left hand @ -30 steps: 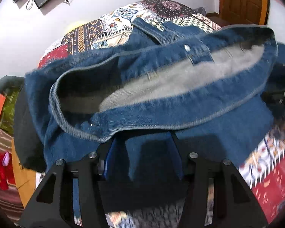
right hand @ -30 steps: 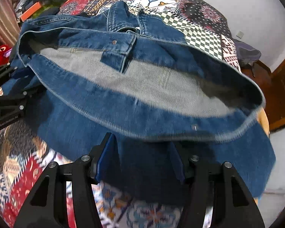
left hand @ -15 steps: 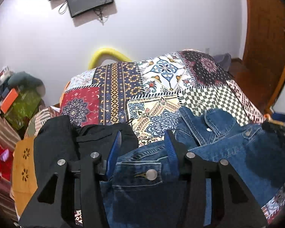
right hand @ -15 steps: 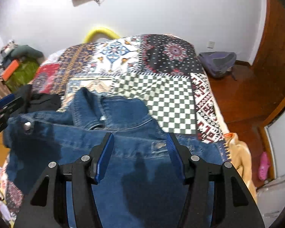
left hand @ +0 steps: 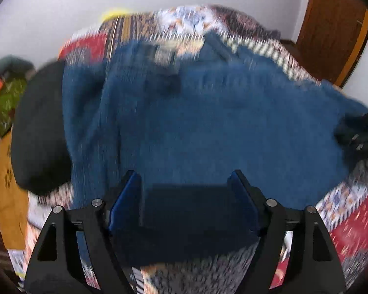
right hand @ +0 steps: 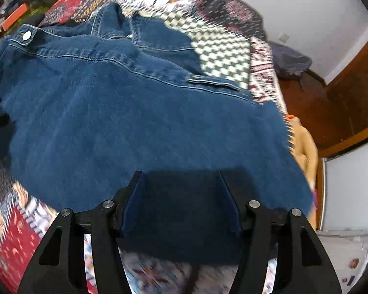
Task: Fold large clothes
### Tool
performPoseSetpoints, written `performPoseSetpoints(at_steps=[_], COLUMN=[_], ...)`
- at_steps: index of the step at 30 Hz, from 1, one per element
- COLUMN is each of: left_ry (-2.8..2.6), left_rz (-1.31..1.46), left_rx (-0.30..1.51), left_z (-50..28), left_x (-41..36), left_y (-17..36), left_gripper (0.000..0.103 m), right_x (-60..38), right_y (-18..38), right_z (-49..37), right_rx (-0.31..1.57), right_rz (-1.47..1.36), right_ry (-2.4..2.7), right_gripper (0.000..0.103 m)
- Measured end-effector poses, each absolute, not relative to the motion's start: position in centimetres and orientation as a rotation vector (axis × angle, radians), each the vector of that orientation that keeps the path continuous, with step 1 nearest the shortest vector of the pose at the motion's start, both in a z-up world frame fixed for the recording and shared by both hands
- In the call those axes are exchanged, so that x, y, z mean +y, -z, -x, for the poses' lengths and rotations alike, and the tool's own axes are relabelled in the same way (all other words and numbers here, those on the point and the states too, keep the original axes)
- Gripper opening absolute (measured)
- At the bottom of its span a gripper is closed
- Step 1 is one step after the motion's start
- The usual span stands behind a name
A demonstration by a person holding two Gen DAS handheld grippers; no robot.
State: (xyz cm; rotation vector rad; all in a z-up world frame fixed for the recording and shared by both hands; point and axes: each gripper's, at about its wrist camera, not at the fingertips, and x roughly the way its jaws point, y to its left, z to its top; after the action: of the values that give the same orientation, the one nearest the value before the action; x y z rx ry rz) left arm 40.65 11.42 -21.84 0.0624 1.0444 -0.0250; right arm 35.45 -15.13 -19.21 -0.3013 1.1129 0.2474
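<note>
A blue denim jacket (left hand: 208, 122) lies folded on the patchwork bedspread (left hand: 350, 220), its collar and a silver button (right hand: 27, 35) at the far side. My left gripper (left hand: 184, 178) hangs over the jacket's near edge. Its jaws are opening and stand wide, with shadowed denim between them that the pads no longer squeeze. My right gripper (right hand: 180, 176) is at the near edge of the jacket (right hand: 135, 110) further right, its pads closed on a dark fold of denim. The left wrist view is blurred by motion.
A black garment (left hand: 36, 127) lies on the bed left of the jacket. The bedspread (right hand: 220, 49) ends at the right, with a yellow cloth (right hand: 304, 147) on its edge. Beyond are a wooden floor, a grey backpack (right hand: 289, 61) and a brown door (left hand: 331, 24).
The jacket's lifted hem was carried over toward the collar and laid down, folding the jacket. Both grippers then came back to its near edge. The left jaws have spread wider.
</note>
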Motion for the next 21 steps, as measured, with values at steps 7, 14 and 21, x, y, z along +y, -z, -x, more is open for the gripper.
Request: performPoseSetpoints(at_steps=[7, 14, 21], left_ry=[-0.037, -0.204, -0.184], left_rz=[0.101, 0.255, 0.534], left_rx=[0.983, 0.917, 0.943], left_z=[-36.0, -32.8, -31.4], left_x=[15.4, 19.9, 23.8], left_y=[21.2, 19.7, 22.3], left_gripper=[0.077, 0.079, 0.08], right_x=[-18.4, -19.8, -19.9], right_y=[16.0, 14.7, 14.4], right_z=[-31.6, -28.4, -27.2], right_rx=[1.042, 1.013, 0.996], right_rz=[0.257, 0.124, 0.109], right_ry=[-0.196, -0.192, -0.193], right_gripper=[0.056, 0.056, 0.056])
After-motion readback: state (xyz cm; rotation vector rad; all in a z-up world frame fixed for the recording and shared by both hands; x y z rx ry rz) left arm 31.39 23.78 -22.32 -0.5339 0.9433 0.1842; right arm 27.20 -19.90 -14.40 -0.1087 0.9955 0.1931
